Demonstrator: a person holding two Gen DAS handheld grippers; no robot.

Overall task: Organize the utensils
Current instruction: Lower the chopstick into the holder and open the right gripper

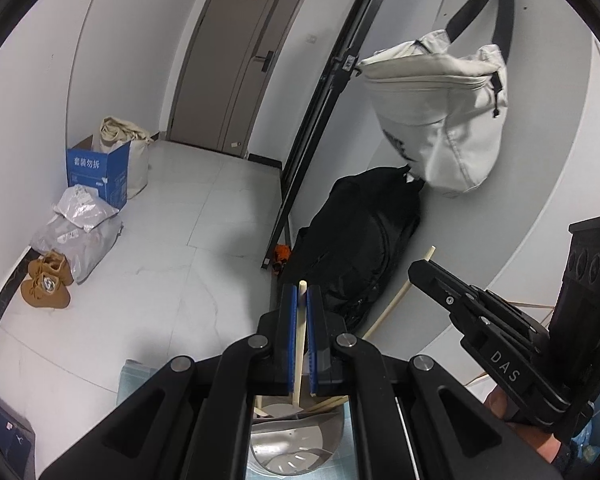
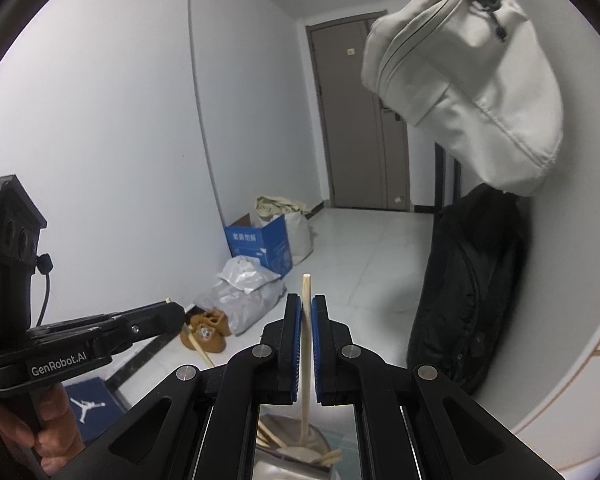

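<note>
Two chopsticks, one clamped in each hand-held gripper: "DAS" right (image 1: 418, 270), "GenRobot.AI" left (image 2: 176, 312).

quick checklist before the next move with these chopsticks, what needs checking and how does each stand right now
1. Left tool clamped on its chopstick: ok.
2. Right tool clamped on its chopstick: ok.
3. Both sticks gripped near their upper ends, tips poking just past the pads: ok.
4. The two tools apart, not touching each other: ok.
5. Metal container below, with more chopsticks in it, within view: ok.
6. Lower ends of the held sticks clear of the container: cannot tell.
</note>
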